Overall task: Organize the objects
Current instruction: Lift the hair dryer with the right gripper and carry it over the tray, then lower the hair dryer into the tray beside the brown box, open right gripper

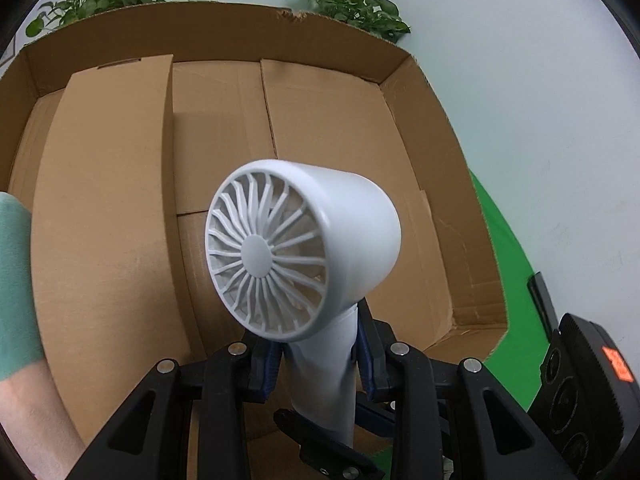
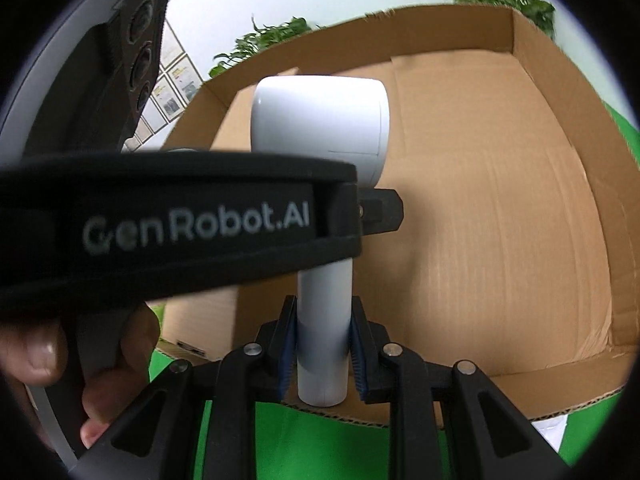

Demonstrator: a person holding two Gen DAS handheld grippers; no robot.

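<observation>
A white handheld fan [image 1: 304, 248] with a round grille stands upright, held over a large open cardboard box [image 1: 328, 128]. My left gripper [image 1: 320, 356] is shut on the fan's handle just below the head. In the right wrist view the fan [image 2: 320, 120] shows from behind. My right gripper [image 2: 323, 344] has its blue pads against the lower handle on both sides. The left gripper's black body [image 2: 180, 220] crosses in front of the fan's neck there.
The box [image 2: 500, 200] lies on a green surface [image 1: 516, 280]. Folded cardboard flaps [image 1: 108, 220] line the box floor. Potted plants [image 1: 352, 0] stand behind the box by a white wall. A hand [image 2: 48, 356] grips the left tool's handle.
</observation>
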